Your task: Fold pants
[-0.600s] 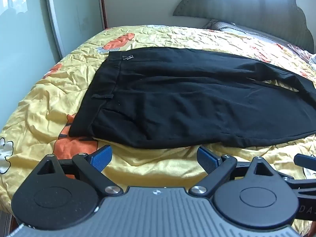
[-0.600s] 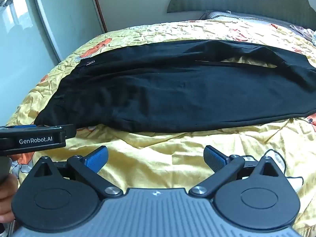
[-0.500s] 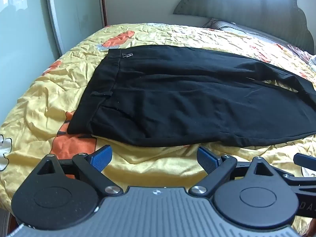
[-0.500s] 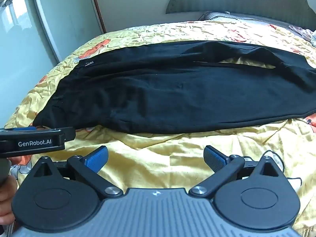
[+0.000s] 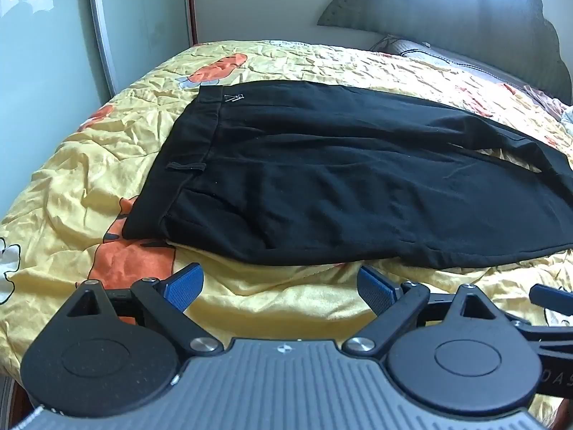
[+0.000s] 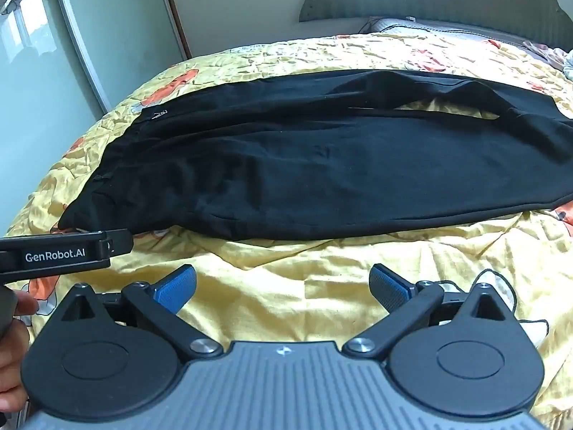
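Black pants (image 5: 340,179) lie flat across a yellow bedspread (image 5: 89,186), waistband to the left, legs running off to the right. The right wrist view shows the same pants (image 6: 322,172) from further right, one leg lying over the other. My left gripper (image 5: 279,288) hovers open just short of the pants' near edge, nothing between its blue pads. The right gripper (image 6: 283,290) is open too, over bare bedspread (image 6: 304,279) in front of the pants. Part of the left gripper's body (image 6: 61,254) shows at the left of the right wrist view, with a hand (image 6: 14,340) below it.
A padded grey headboard (image 5: 447,25) and a pillow (image 5: 429,53) lie at the far right end of the bed. A glass wardrobe door (image 6: 107,36) stands along the bed's left side. The bed's near edge drops off at the lower left.
Both grippers have eased slightly back and up, so the pants sit a little lower in each view. Both stay open; the pants have not moved.
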A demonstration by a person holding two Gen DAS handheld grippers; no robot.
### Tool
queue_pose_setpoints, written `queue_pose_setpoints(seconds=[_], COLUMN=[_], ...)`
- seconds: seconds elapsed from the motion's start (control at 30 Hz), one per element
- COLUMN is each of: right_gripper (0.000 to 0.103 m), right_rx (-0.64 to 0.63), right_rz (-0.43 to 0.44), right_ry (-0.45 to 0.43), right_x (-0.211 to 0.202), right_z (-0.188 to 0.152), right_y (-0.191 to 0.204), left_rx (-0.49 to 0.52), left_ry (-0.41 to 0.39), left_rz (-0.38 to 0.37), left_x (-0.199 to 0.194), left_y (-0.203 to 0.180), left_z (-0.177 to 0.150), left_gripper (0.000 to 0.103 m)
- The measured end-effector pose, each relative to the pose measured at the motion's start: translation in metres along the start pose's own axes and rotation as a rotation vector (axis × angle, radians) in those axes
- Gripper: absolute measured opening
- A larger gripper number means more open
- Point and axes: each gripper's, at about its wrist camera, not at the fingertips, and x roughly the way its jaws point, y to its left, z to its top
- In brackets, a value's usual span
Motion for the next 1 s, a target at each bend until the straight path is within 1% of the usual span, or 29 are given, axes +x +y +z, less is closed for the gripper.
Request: queue_pose_setpoints(seconds=[0.17, 0.57, 1.0], right_gripper=[0.103, 0.103, 0.103], right_rx=[0.002, -0.011, 0.003], right_rz=[-0.002, -0.006, 0.000], right_ry=[-0.006, -0.001, 0.005], right_x=[-0.0014, 0.0010, 0.0037], right_z=[0.0008, -0.0001, -0.0006], right_y=[-0.0026, 0.0009, -0.0010], left_rx=[0.034, 0.027, 0.031], left_ry=[0.005, 0.007, 0.014], left_rz=[0.013, 0.013, 0.015], left_x=[0.0008, 0.0028, 0.0062], left_y=[-0.0053, -0.0019, -0.0014], left_z=[-0.0008, -0.0003, -0.0020], left_gripper=[0.095, 0.095, 0.095])
